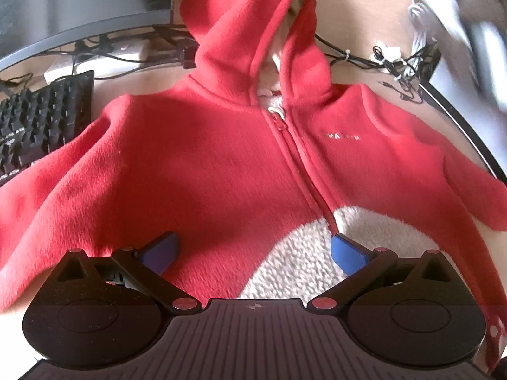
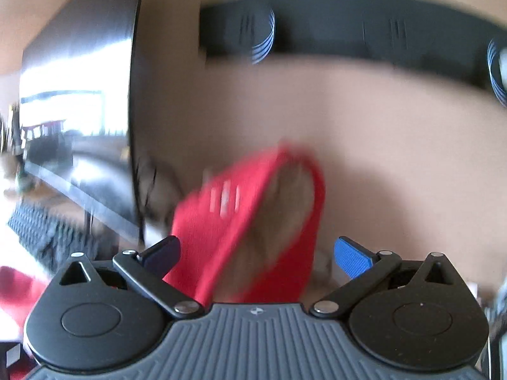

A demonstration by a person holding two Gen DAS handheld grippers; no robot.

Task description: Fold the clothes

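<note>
**Red hooded jacket spread on the surface, both grippers wide**

A red fleece hooded jacket is seen laid front-up on a tan surface in the left wrist view, its hood pointing away from the camera and its sleeves spread out to either side. The zip is closed down most of the front; near the hem the right front panel is turned back, so that the pale fleecy lining is exposed. The left gripper is held just above the hem with its jaws spread wide, nothing being gripped between the blue pads.

A black keyboard is seen at the left of the jacket, partly beside the sleeve, and a tangle of cables lies beyond the right shoulder. A dark monitor stands behind the keyboard.

The right wrist view is heavily blurred. The right gripper is likewise spread wide, and a piece of the red garment with pale lining is seen between and beyond its fingers; whether it is touched cannot be told.
</note>
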